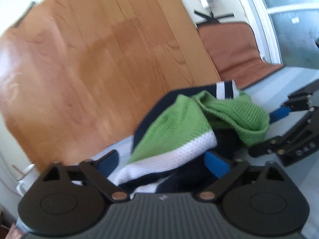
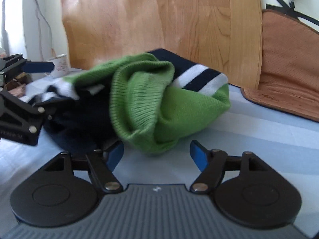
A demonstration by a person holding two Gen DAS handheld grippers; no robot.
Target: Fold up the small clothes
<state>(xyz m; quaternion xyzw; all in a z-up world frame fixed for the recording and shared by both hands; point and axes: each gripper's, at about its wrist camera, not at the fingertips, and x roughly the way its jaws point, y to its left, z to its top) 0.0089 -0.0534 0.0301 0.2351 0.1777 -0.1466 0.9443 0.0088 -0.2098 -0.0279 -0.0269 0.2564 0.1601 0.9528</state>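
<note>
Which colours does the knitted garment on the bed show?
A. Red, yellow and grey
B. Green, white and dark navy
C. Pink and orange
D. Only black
B: in the right wrist view the knitted garment has a green ribbed cuff, white stripes and dark navy parts; it lies bunched on the light blue bed sheet.
</note>
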